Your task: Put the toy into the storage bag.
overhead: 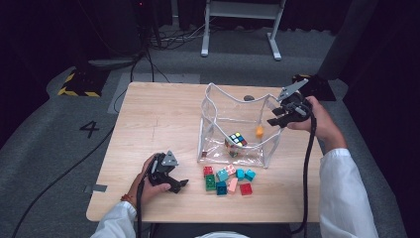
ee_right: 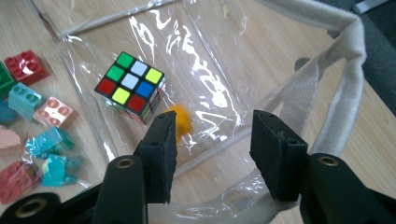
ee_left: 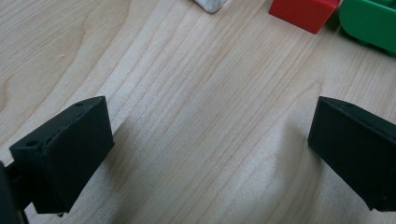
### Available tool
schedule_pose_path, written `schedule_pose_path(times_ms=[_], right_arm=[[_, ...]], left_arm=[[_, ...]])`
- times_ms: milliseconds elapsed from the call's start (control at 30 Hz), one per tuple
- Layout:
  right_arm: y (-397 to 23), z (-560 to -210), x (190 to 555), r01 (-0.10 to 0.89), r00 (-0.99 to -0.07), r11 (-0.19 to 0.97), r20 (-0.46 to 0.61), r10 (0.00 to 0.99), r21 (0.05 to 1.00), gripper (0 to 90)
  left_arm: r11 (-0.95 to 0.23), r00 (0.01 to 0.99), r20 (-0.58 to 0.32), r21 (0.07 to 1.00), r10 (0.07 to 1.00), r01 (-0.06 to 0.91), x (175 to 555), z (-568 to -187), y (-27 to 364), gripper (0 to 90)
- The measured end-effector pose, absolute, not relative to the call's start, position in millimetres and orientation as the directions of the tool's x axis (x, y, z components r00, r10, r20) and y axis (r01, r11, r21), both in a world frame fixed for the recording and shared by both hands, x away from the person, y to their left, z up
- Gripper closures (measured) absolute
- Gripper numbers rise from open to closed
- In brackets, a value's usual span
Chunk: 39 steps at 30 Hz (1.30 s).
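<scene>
- Hovering over the clear bag, the right gripper has its jaws parted with nothing between them; an orange piece shows just past its left jaw, partly hidden, inside the bag.
- One puzzle cube lies in the bag.
- Roughly eight toy bricks lie clustered on the table in front of the bag; the plastic blurs some in the right gripper view.
- The left gripper rests wide open and empty near the bricks.
</scene>
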State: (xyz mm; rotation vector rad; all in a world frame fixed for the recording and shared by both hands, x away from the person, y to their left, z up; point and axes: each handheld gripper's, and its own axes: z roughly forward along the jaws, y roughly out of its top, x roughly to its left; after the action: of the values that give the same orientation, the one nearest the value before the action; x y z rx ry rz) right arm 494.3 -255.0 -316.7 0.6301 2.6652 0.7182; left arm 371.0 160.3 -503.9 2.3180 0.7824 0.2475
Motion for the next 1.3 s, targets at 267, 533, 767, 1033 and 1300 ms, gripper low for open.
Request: schedule_pose_path(times_ms=[267,533,767,1033,1300], right_arm=[[-266.7,-312.1,479.4,0.3,-0.835,0.667,-0.151,0.53,0.682,38.3],[-284.4,-308.6,454.8,0.259,-0.79,0.548,-0.152,0.594,0.795,30.3],[-300.8,-304.5,433.6,0.21,-0.768,0.474,-0.156,0.622,0.855,29.4],[-315.0,-314.7,404.5,0.161,-0.747,0.462,-0.198,0.634,0.872,28.7],[-322.1,-342.2,382.7,0.165,-0.755,0.459,-0.188,0.628,0.873,28.9]], left_arm=[[-0.596,0.801,-0.03,0.652,0.597,0.469,371.0,-503.8,160.3,0.1],[-0.596,0.802,-0.033,0.652,0.597,0.47,371.0,-503.9,160.3,0.0],[-0.596,0.802,-0.032,0.652,0.596,0.469,371.0,-503.9,160.3,0.0],[-0.596,0.802,-0.032,0.652,0.596,0.469,371.0,-503.9,160.2,0.1],[-0.596,0.802,-0.03,0.652,0.597,0.469,371.0,-503.8,160.3,0.1]])
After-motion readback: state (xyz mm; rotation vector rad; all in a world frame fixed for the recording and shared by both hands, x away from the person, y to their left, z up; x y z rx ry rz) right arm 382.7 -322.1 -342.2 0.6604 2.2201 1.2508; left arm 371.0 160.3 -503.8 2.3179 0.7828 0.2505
